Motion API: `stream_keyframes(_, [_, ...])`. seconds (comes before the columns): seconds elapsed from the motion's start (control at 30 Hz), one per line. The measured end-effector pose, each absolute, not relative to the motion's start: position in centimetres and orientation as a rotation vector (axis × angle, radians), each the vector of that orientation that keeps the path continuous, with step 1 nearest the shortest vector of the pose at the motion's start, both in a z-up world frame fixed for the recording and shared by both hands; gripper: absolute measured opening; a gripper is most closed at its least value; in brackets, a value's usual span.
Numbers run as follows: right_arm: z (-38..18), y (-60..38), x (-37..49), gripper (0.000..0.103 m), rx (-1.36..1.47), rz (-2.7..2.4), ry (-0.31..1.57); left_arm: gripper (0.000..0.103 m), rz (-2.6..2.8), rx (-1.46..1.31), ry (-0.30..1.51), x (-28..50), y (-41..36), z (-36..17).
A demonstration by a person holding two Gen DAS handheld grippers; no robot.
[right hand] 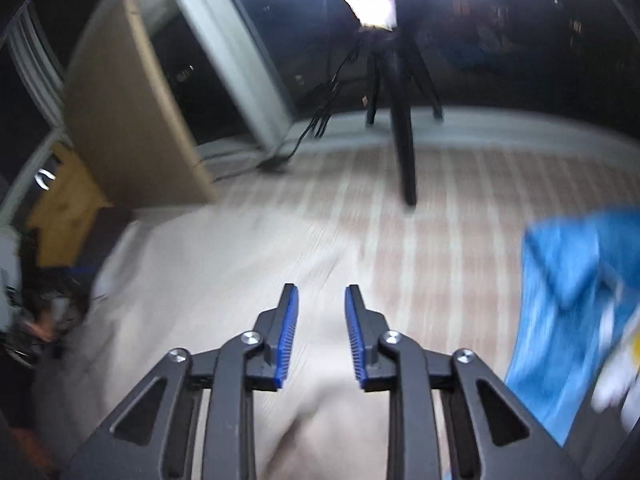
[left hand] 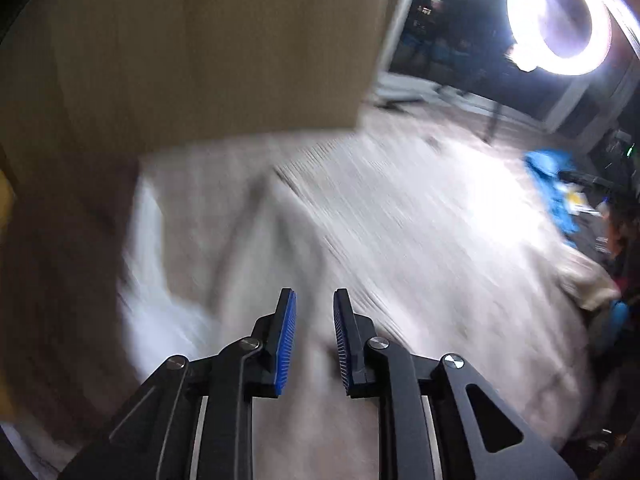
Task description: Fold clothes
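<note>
A pale beige garment [left hand: 256, 248] lies spread on a checked surface [left hand: 420, 216], blurred by motion. My left gripper [left hand: 315, 300] hovers over it, jaws open with nothing between the blue pads. In the right wrist view the same beige garment [right hand: 208, 280] lies below my right gripper [right hand: 322, 296], which is open and empty above it. A blue garment [right hand: 568, 296] lies to the right of the right gripper; it also shows far right in the left wrist view [left hand: 552, 184].
A tan board [left hand: 208, 48] stands at the back left, also seen in the right wrist view [right hand: 132, 120]. A ring light [left hand: 560, 20] on a black tripod [right hand: 404, 128] stands at the far edge. Dark clutter [left hand: 616, 220] sits at the right.
</note>
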State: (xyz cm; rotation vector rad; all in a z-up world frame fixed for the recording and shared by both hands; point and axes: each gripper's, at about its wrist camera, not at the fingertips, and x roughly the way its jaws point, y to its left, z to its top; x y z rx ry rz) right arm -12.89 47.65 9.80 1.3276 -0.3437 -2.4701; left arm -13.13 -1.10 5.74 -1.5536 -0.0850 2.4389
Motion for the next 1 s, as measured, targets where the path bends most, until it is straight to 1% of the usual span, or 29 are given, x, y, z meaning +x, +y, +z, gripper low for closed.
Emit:
stream_keyframes(0.13, [6.7, 47.6, -6.9, 0.028, 1.421, -2.363, -0.519, 0.02, 2.33, -1.645, -0.139, -10.9, 1.2, 1.1])
stream_keyframes(0.17, [5.6, 47.2, -6.1, 0.028, 1.458, -2.347, -0.537, 0.02, 2.316, -1.663, -0.164, -10.8, 1.2, 0.4])
stream_keyframes(0.23, [3.7, 46.7, -5.0, 0.028, 1.516, -2.339, -0.565, 0.02, 2.275, -1.692, -0.268, -10.7, 1.1, -0.8])
stream_keyframes(0.3, [2.5, 46.6, -4.6, 0.028, 1.547, -2.365, -0.584, 0.02, 2.281, -1.691, -0.247, -10.1, 1.5, -1.0])
stream_keyframes(0.53, [2.2, 43.8, -3.4, 0.029, 1.582, -2.357, -0.448, 0.02, 2.251, -1.687, -0.126, -8.6, 4.9, -2.0])
stream_keyframes(0.57, [2.2, 43.4, -3.3, 0.03, 1.587, -2.359, -0.427, 0.02, 2.257, -1.683, -0.1, -8.4, 5.0, -1.4])
stream_keyframes(0.6, [2.3, 42.9, -3.1, 0.033, 1.583, -2.367, -0.405, 0.02, 2.263, -1.678, -0.074, -8.2, 5.1, -0.9])
stream_keyframes(0.63, [2.3, 42.5, -2.9, 0.035, 1.579, -2.373, -0.387, 0.017, 2.269, -1.677, -0.043, -8.2, 5.3, -0.8])
stream_keyframes(0.67, [2.3, 42.2, -2.8, 0.04, 1.575, -2.369, -0.381, 0.01, 2.275, -1.676, -0.011, -8.3, 5.4, -0.8])
stream_keyframes(0.7, [2.3, 41.8, -2.8, 0.04, 1.57, -2.366, -0.373, 0.009, 2.28, -1.674, 0.021, -8.3, 5.6, -0.8])
stream_keyframes(0.77, [2.3, 41.2, -2.7, 0.04, 1.56, -2.361, -0.326, 0.006, 2.282, -1.689, 0.027, -8.2, 5.1, -0.5])
stream_keyframes(0.8, [2.3, 40.8, -2.7, 0.035, 1.556, -2.357, -0.289, 0.006, 2.3, -1.698, 0.05, -7.9, 4.5, -0.3])
stream_keyframes(0.83, [2.4, 40.3, -2.7, 0.024, 1.555, -2.364, -0.223, 0.006, 2.319, -1.707, 0.075, -7.7, 3.9, 0.0])
stream_keyframes(0.87, [2.3, 40.3, -2.8, 0.001, 1.573, -2.374, -0.181, 0.006, 2.345, -1.732, 0.06, -7.4, 2.7, 0.1])
stream_keyframes(0.9, [2.2, 40.5, -2.9, 0.0, 1.59, -2.385, -0.156, 0.006, 2.372, -1.758, 0.039, -7.2, 1.5, 0.2])
stream_keyframes(0.93, [2.2, 41.2, -3.0, 0.0, 1.607, -2.401, -0.19, 0.0, 2.398, -1.783, 0.018, -7.0, 0.3, 0.3])
stream_keyframes(0.97, [2.3, 41.9, -3.1, 0.0, 1.624, -2.417, -0.224, 0.0, 2.394, -1.802, -0.005, -6.8, -0.6, 0.2])
stream_keyframes(1.0, [2.3, 42.6, -3.2, 0.003, 1.638, -2.428, -0.262, 0.0, 2.386, -1.82, -0.029, -6.6, -1.4, 0.0])
